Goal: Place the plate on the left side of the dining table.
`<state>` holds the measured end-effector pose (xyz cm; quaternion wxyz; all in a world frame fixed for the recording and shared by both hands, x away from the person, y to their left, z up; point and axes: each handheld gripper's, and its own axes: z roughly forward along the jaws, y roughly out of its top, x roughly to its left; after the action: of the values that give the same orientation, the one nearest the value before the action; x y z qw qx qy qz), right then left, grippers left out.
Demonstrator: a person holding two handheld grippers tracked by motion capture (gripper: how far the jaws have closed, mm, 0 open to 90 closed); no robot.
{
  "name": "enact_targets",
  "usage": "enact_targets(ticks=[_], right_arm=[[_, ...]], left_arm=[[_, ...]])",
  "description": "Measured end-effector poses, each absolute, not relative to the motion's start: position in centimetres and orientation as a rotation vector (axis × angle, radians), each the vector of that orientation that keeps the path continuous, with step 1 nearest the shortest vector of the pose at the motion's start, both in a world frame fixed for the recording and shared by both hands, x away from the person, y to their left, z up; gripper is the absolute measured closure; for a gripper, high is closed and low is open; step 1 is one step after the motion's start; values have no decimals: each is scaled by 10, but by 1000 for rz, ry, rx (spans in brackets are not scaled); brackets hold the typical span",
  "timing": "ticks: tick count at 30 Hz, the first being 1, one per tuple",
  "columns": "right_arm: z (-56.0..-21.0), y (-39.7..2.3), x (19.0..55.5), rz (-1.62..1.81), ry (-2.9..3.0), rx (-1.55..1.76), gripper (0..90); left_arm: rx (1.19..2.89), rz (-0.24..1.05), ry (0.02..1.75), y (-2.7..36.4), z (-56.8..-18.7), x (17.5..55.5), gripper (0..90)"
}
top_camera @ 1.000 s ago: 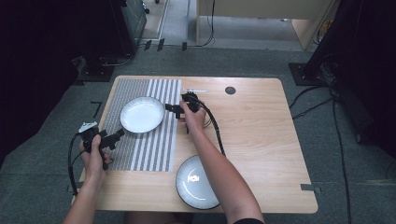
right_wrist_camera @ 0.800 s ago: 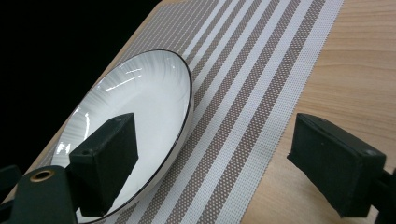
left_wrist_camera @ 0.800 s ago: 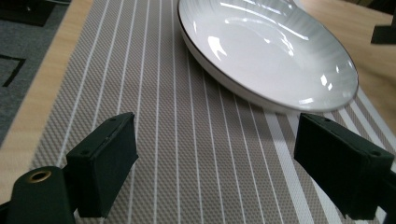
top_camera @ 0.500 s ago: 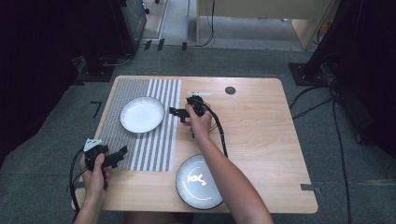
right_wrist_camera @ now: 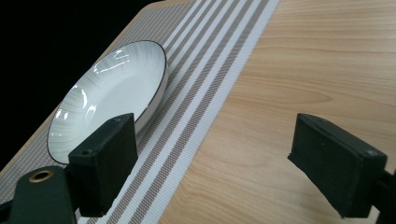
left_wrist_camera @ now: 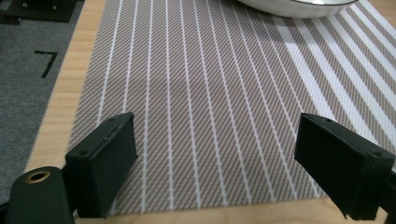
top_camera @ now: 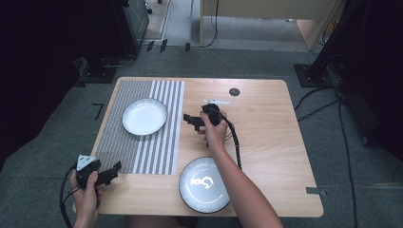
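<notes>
Backing away from the white plate (top_camera: pixel 145 116) on the striped placemat (top_camera: pixel 142 152), both the left claw (top_camera: pixel 115 167) and right claw (top_camera: pixel 187 118) gape wide, empty; placement is probably finished.

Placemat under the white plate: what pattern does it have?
The placemat is grey-brown weave with white stripes, thin on one side, wider toward the other; clearest in the left gripper view.
</notes>
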<state>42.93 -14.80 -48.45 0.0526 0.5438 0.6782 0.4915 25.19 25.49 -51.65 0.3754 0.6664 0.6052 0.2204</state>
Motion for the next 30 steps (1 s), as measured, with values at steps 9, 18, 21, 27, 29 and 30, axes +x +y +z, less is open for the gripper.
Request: enact_targets(ticks=[9, 18, 21, 27, 29, 30], right_arm=[[-485, -181, 407, 1480, 2008, 1682, 148], [-482, -206, 386, 1474, 1987, 1684, 147], [-480, -217, 377, 1482, 1963, 1698, 148], [-475, -235, 358, 1458, 1933, 1700, 147], [-475, -242, 352, 1459, 1914, 1715, 147], [-475, -250, 347, 1462, 1896, 1728, 147]], left_arm=[[1825, 632, 1526, 251, -517, 241, 125], [1873, 672, 1531, 245, -518, 242, 122], [1872, 670, 1531, 245, -518, 242, 119], [1877, 665, 1527, 244, -518, 243, 102], [1894, 663, 1520, 244, -518, 243, 86], [1900, 663, 1519, 243, -518, 244, 84]])
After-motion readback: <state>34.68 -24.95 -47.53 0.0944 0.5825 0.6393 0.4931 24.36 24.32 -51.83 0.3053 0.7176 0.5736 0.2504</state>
